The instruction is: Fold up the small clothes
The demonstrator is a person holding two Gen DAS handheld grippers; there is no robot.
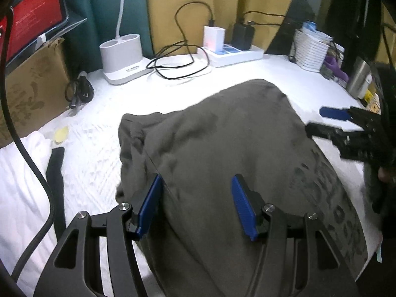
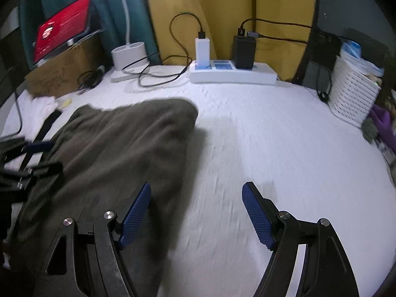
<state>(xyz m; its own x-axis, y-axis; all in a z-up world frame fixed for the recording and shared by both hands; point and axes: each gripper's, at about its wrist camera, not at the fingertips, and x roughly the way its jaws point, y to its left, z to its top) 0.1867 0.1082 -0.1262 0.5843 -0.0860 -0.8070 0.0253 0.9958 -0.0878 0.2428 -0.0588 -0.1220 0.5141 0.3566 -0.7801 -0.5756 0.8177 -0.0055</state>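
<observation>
Left claw (image 1: 195, 205) open over garment (image 1: 222, 148); basket (image 2: 354, 99) perhaps holds packets.

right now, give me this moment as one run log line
stage: fold small clothes | left claw: open over grey garment, nothing gripped | right claw: open, empty, at garment's edge | garment: lying on white table cover

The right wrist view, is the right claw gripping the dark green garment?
No, the right claw stands open over the white cover, and the dark green garment lies flat beside it, not pinched between its pads.
</observation>
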